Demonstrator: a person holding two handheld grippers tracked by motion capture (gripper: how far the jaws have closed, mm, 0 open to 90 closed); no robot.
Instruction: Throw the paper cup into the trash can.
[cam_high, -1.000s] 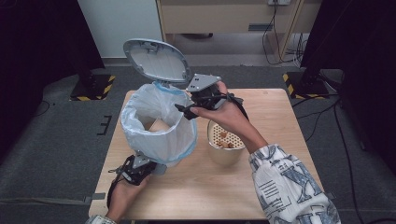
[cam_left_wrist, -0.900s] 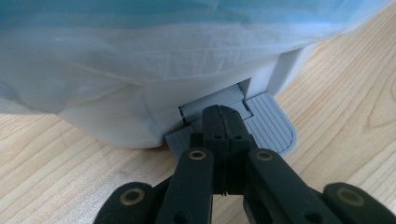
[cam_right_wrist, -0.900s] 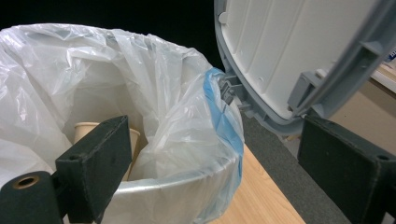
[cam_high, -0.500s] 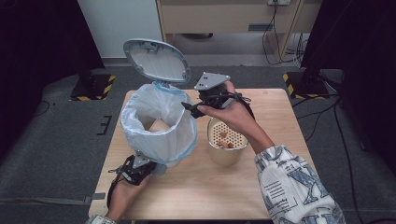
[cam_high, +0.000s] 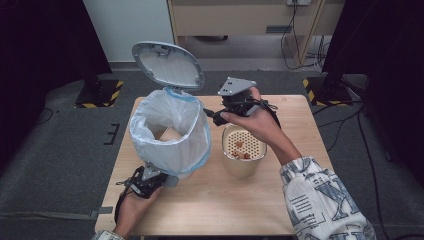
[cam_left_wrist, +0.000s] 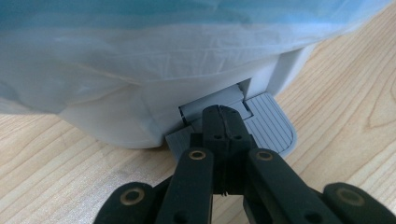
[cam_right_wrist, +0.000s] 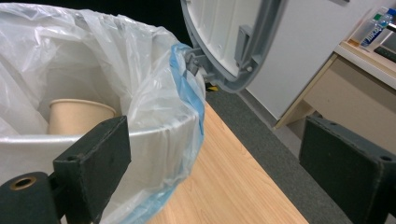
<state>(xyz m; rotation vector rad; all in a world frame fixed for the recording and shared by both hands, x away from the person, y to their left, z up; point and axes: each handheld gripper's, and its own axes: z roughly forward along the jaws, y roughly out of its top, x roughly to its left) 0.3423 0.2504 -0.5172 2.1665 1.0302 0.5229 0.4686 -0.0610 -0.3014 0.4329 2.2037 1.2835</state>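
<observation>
A white pedal bin (cam_high: 170, 145) lined with a white bag with a blue rim stands on the table's left half, its grey lid (cam_high: 167, 65) raised. A tan paper cup (cam_high: 167, 134) lies inside it, and the same cup (cam_right_wrist: 77, 116) shows past the bag rim in the right gripper view. My left gripper (cam_left_wrist: 223, 114) is shut, its tips pressed down on the grey foot pedal (cam_left_wrist: 268, 128) at the bin's base. My right gripper (cam_high: 212, 116) hovers open just right of the bin's rim. Nothing is between its pads (cam_right_wrist: 93, 158).
A cream perforated pot (cam_high: 243, 150) holding a few orange bits stands right of the bin, under my right hand. The wooden table (cam_high: 300, 130) has bare room at right and front. A cabinet and cables lie beyond the far edge.
My right gripper has drawn back to the right, away from the bin's opening. The left gripper stays on the pedal and the lid stays up.
</observation>
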